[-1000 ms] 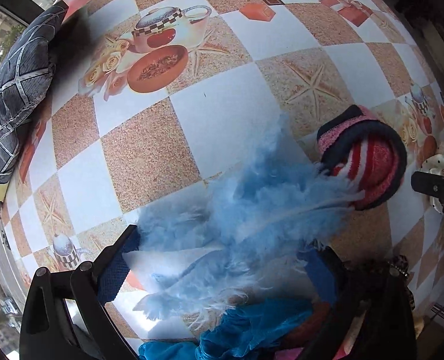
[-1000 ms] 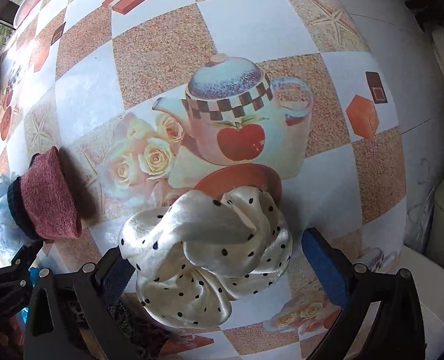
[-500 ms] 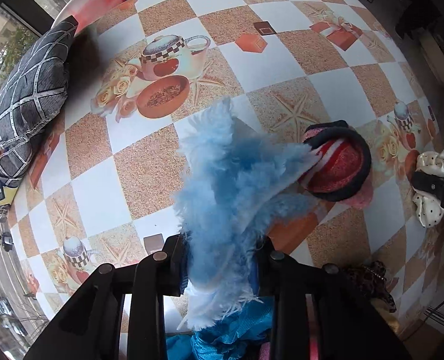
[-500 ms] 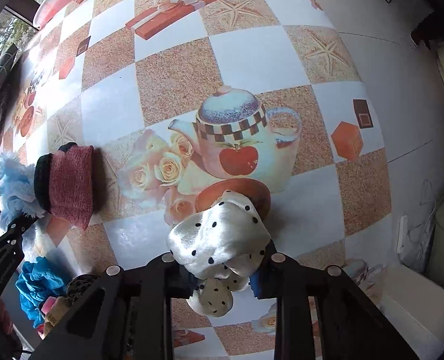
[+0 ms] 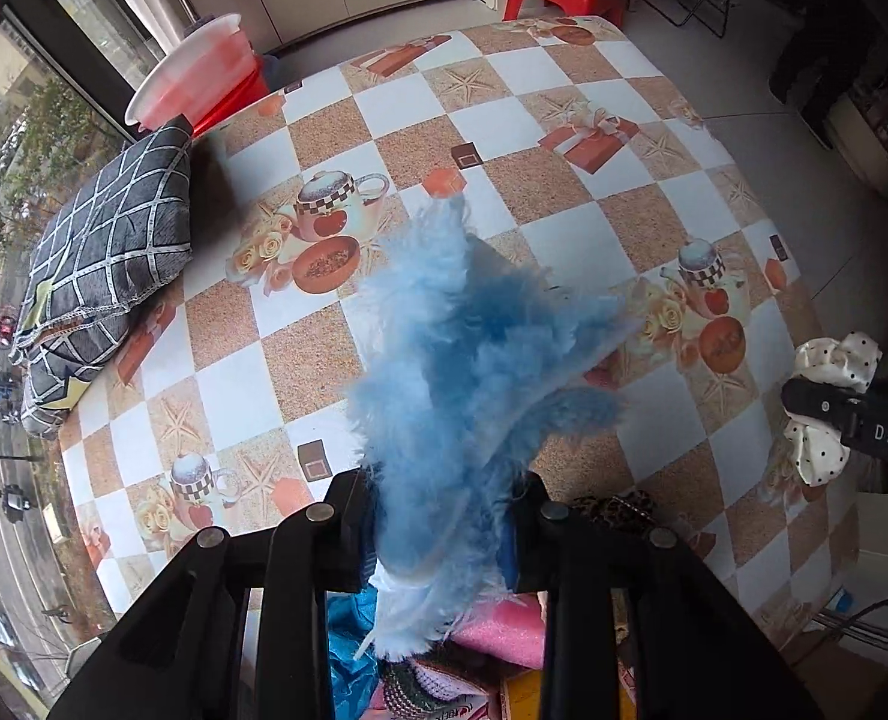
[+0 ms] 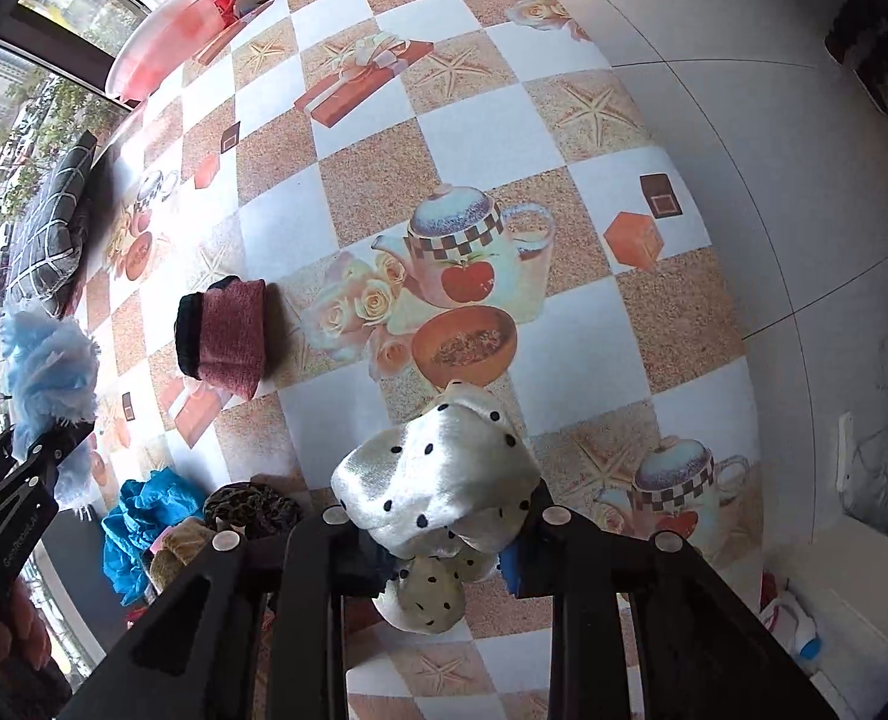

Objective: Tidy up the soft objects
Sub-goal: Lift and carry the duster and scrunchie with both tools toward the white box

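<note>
Grippers both loaded, both pointing steeply down over the checked tablecloth (image 6: 348, 90).

Left gripper (image 5: 444, 516): jaws pinched together on a blue feather tuft (image 5: 468, 348). Long axis of the tuft running from the pads toward 12 o'clock in the left wrist view, plumes fanning out toward 2 o'clock; quill ends hanging below the pads at 6 o'clock.

Right gripper (image 6: 438, 546): jaws clamped on a cream polka-dot satin scrunchie (image 6: 438, 480), bulging above the pads toward 12 o'clock, a smaller fold drooping below them.

Coming move, as a judgement: carry-and-sort, turning on where the remaining pile lies. Heap of soft things (image 6: 204, 528) — blue crinkled fabric, leopard-print scrunchie, something fuzzy — at 9 o'clock from the right gripper, close to the near table edge. Same heap at 6 o'clock under the left gripper, so left hand nearer. Red-and-black knitted hat (image 6: 222, 336) lying alone at 10 o'clock from the right gripper. Grey grid-pattern cushion (image 5: 108, 264) at 10 o'clock in the left view, well apart.

Writing: "DAS" in white on the right gripper's body, left view. Lettering on the left gripper's side, right view, too small to read.
</note>
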The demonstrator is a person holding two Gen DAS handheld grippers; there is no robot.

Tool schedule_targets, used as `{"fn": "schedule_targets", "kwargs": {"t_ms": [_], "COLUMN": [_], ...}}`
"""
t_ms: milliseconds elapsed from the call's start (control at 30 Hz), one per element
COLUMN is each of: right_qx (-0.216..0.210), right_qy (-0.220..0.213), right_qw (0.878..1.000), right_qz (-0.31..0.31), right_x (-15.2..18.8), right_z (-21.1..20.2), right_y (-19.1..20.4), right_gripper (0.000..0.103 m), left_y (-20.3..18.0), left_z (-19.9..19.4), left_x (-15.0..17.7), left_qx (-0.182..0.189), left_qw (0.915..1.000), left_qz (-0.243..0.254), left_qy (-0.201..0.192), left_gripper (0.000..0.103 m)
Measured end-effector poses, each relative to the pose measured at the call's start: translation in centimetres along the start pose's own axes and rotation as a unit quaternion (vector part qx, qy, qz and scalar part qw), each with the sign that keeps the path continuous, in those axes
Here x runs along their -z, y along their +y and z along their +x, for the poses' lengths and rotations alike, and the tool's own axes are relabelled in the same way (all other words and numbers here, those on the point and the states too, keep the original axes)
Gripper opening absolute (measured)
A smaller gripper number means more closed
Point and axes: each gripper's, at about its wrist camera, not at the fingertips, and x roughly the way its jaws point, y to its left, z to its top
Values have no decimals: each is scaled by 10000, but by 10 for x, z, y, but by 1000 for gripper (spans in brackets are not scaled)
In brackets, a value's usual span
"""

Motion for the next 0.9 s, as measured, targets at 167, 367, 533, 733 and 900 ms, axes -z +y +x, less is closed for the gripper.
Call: {"fn": "schedule_targets", "kwargs": {"t_ms": [167, 367, 533, 733, 900], "right_qx": [-92, -181, -239, -364, -441], "right_qy": [-86, -88, 15, 104, 241], "right_qw": [9999, 9998, 9997, 9991, 9984], "right_qz": [27, 20, 95, 190, 278], "right_x": [26, 39, 55, 78, 87], "right_z": [-18, -32, -38, -42, -38], "right_y": [1, -8, -19, -35, -47], "right_gripper": [27, 27, 27, 27, 27], "left_y": [-29, -61, -84, -111, -127], "left_z": [-17, -37, -55, -73, -78], "left_x": [8, 19, 29, 45, 57], "left_qx": [30, 84, 248, 342, 393], "left_qw": [9998, 9991, 9990, 9982, 9976], "left_qz": [190, 392, 367, 492, 557], "left_qy": [-77, -128, -43, 21, 144], "left_gripper": [33, 33, 33, 33, 33]}}
